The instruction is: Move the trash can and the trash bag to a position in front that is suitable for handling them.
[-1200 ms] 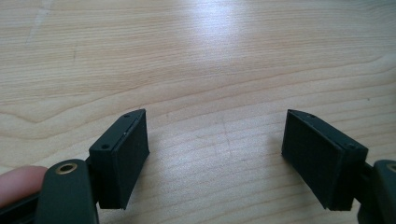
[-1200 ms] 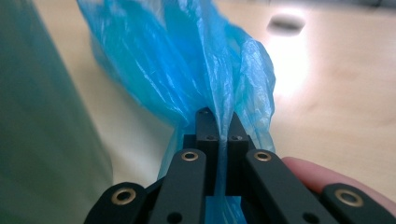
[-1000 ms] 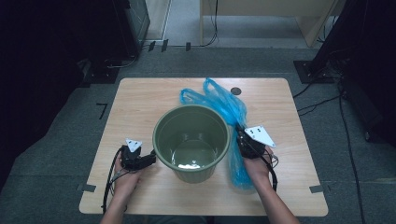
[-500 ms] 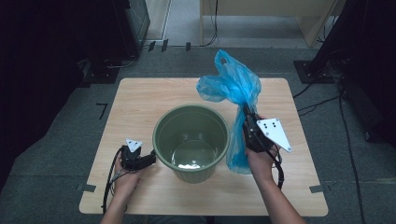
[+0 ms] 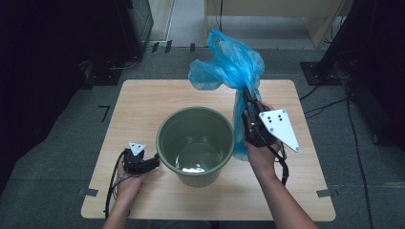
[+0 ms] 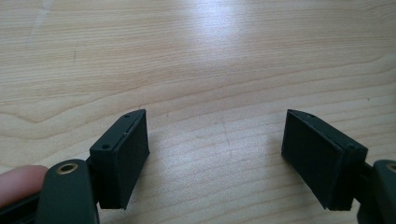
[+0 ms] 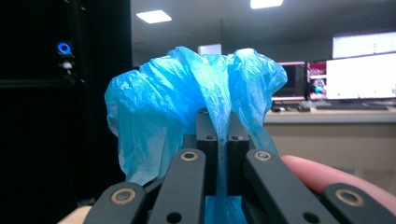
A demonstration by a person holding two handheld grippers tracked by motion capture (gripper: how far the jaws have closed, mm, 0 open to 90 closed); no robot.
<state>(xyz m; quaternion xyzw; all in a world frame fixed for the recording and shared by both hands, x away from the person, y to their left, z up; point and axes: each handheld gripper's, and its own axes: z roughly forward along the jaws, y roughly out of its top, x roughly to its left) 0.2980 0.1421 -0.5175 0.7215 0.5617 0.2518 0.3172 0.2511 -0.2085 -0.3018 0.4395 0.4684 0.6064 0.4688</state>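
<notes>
Two tongs in play. Right tongs (image 5: 248, 102) clamped fully shut on blue plastic bag (image 5: 234, 71), raised above bench (image 5: 143, 100) just right of green bucket (image 5: 196, 143), likely to let the film hang free for lining. Left tongs (image 5: 154, 164) wide apart, gripping nothing, low beside bucket wall, probably ready to steady it.
</notes>
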